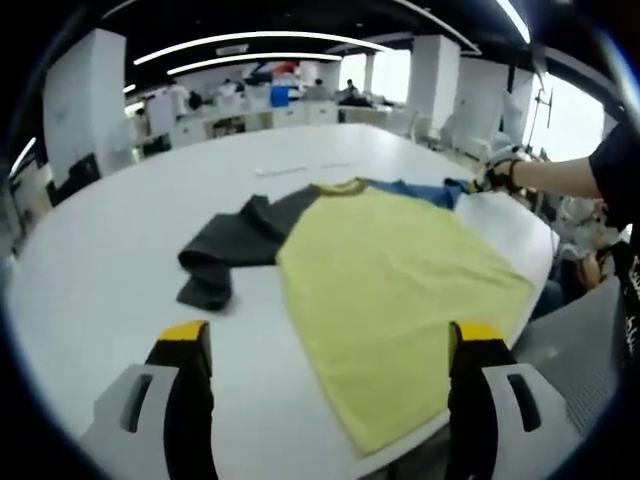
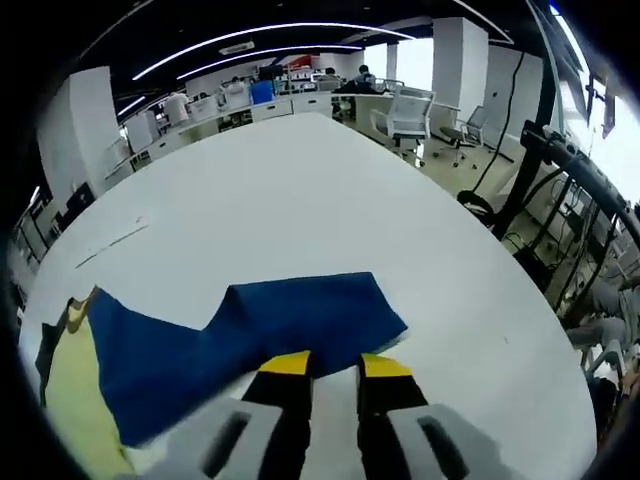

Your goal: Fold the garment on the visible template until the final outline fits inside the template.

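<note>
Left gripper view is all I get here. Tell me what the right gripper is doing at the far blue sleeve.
Observer: The right gripper has its yellow-tipped jaws drawn close together on the edge of the blue sleeve.
Operator: Say how that sleeve lies.
Observer: It is spread flat on the white table, running out from the yellow body of the T-shirt.
Operator: Report what lies beyond it.
Observer: Bare tabletop, then an office chair at the table's far edge.
</note>
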The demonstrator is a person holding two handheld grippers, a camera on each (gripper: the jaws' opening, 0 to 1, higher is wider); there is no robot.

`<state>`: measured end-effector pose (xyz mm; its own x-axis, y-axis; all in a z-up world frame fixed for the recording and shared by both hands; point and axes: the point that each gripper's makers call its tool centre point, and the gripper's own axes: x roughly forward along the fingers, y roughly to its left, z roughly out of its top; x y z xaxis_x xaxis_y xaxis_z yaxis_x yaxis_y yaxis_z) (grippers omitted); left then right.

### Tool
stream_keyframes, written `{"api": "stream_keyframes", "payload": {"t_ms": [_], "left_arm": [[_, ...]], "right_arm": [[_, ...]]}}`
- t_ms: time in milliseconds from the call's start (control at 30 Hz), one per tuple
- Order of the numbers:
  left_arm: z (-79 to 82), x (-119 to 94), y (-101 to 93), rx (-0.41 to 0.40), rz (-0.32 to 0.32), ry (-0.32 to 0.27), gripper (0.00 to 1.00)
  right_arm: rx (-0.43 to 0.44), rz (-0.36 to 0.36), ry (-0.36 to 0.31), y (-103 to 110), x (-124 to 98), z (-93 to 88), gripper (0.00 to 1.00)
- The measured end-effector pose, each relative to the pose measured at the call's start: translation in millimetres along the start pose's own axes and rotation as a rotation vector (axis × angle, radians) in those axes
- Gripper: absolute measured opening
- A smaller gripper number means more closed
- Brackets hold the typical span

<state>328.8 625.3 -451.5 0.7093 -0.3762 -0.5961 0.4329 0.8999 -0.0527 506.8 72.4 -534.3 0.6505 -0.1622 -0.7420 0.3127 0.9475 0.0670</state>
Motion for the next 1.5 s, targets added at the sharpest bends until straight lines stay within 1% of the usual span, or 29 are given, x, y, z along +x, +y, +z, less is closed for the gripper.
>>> {"api": "stream_keyframes", "payload": {"t_ms": [33,67,100,167,200,233,333,367,400,433,467,500,533,600,700,767,867,900,933,1133,1233,1333,1500], "left_arm": [[-0.3,0,-0.1,-0.001,0.0,0.001,0.94],[-0.7,0,-0.2,-0.002,0.0,0.001,0.93],[-0.9,0,-0.4,-0.004,0.0,0.0,0.92],[0.0,-1,0.0,-0.019,0.001,-0.005,0.91],[0.6,-2,0.1,-0.026,-0.001,-0.006,0.9],[2.2,-4,1.1,-0.03,0.0,-0.012,0.91],[4.3,-7,5.3,-0.017,0.008,-0.017,0.91],[5.5,-8,6.0,-0.015,0.008,-0.018,0.92],[7.1,-9,6.0,-0.013,0.007,-0.018,0.92],[10.8,-11,6.3,-0.012,0.004,-0.023,0.92],[14.7,-13,7.0,-0.01,0.005,-0.036,0.92],[19.4,-14,7.8,-0.005,0.004,-0.051,0.93],[21.3,-15,7.8,-0.001,0.002,-0.053,0.94],[25.8,-16,7.9,0.013,0.002,-0.06,0.95],[29.5,-15,5.6,0.019,-0.006,-0.068,0.95],[30.4,-15,2.5,0.021,-0.016,-0.069,0.95],[30.2,-14,-2.1,0.026,-0.028,-0.068,0.95],[30.7,-13,-3.3,0.025,-0.032,-0.073,0.96],[33.2,-13,-5.6,0.022,-0.041,-0.091,0.96],[33.2,-15,-8.3,0.025,-0.051,-0.09,0.97],[33.4,-17,-7.7,0.022,-0.05,-0.093,0.97],[33.9,-18,-7.1,0.014,-0.051,-0.101,0.98],[31.2,-19,-7.5,0.012,-0.052,-0.093,0.98]], "right_arm": [[-0.023,0.016,-0.024,6,-3,1.5,0.0],[-0.019,0.007,-0.024,5,-4,0.9,0.0],[-0.034,0.002,-0.032,5,-7,1.8,0.0],[-0.017,0.011,-0.046,9,-17,-0.9,0.0],[-0.005,0.019,-0.042,10,-20,-3.4,0.0],[0.018,0.039,-0.009,9,-18,-4.6,0.0],[0.039,0.082,-0.001,11,-28,-10.5,0.0],[0.054,0.099,0.016,8,-26,-8.3,0.0],[0.042,0.112,0.032,7,-32,-9.6,0.0],[0.009,0.118,0.035,7,-39,-10.7,0.0],[-0.003,0.122,0.037,6,-42,-10.7,0.0],[-0.027,0.132,0.046,5,-49,-11.9,0.0],[-0.032,0.129,0.049,3,-54,-12.5,0.0],[-0.051,0.122,0.068,-8,-60,-11.7,0.0],[-0.087,0.122,0.107,-20,-68,-15.1,0.0],[-0.1,0.127,0.11,-24,-76,-17.0,0.0],[-0.133,0.111,0.114,-31,-87,-19.0,0.0],[-0.147,0.098,0.118,-35,-91,-20.2,0.0],[-0.154,0.091,0.123,-38,-93,-21.4,0.0],[-0.156,0.092,0.127,-42,-101,-23.6,0.0],[-0.179,0.088,0.144,-46,-104,-27.5,0.0],[-0.182,0.086,0.16,-50,-105,-31.5,0.0],[-0.232,0.047,0.2,-63,-103,-40.8,0.0]]}}
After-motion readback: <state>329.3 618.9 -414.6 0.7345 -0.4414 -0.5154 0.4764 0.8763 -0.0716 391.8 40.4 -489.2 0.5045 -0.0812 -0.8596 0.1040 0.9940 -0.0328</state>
